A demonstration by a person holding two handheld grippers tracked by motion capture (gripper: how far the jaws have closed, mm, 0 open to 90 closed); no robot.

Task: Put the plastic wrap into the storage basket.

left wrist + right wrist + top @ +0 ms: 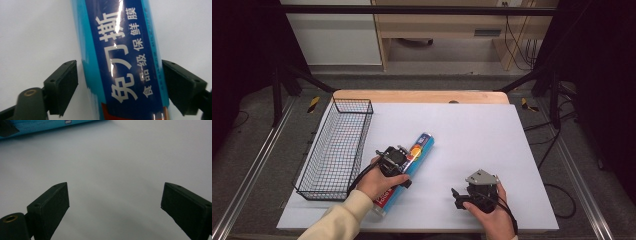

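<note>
A long blue tube with white lettering and an orange-and-yellow picture lies diagonally on the white tabletop. My left gripper is lowered over its middle. In the left gripper view the tube runs up between the jaws of this gripper. The jaws stand open, one on each side, very close to the tube's sides. My right gripper rests low near the front edge, open, pointing left. Bare table lies between the spread jaws of that gripper, and the tube shows farther off.
A black wire basket stands along the table's left side, with nothing visible in it. A wooden strip borders the far edge. Black frame bars and cables surround the table on the floor.
</note>
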